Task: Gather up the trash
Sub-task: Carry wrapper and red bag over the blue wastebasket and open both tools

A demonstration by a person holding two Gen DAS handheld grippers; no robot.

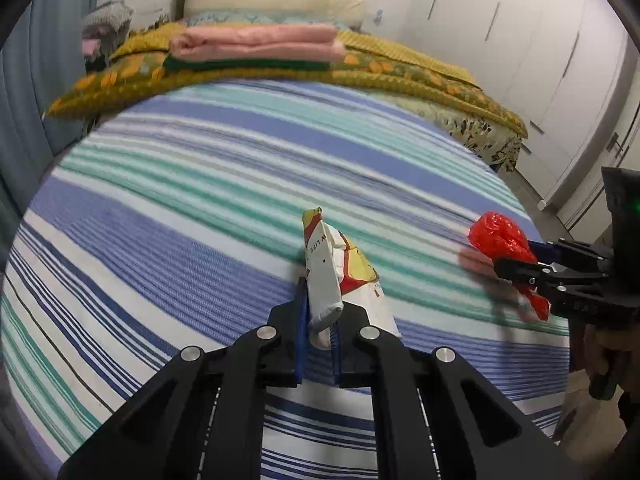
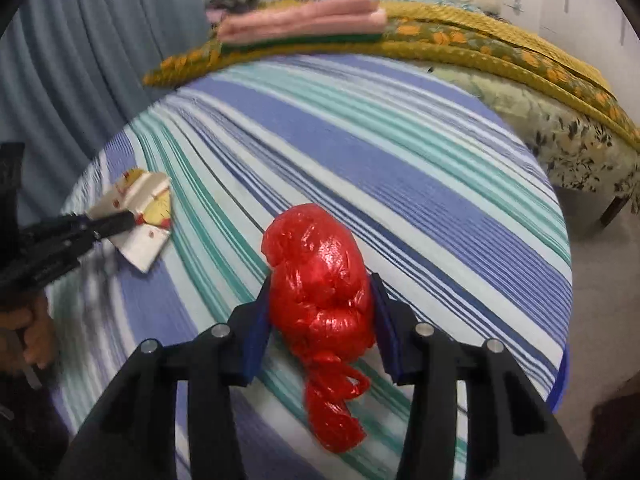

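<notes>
- Left tongs (image 1: 320,320) clamped tight on the bottom end of a white and yellow wrapper (image 1: 334,268), long side running straight out ahead of the tips, over the near part of the striped bed (image 1: 200,200).
- Right tongs (image 2: 320,312) squeezed around a crumpled red plastic bag (image 2: 320,280), pads pressing both flanks, knotted tail trailing back toward the handle, near the bed's right edge.
- Both bits of trash already in a grip, so next move probably hinges on where the bin sits. None visible in either view.
- Left view shows the red bag side-on, poking past the right tongs' tips; right view shows the wrapper fanned out flat and wide, which looks narrow from the left one.
- Lifted or touching the sheet? Can't tell.
</notes>
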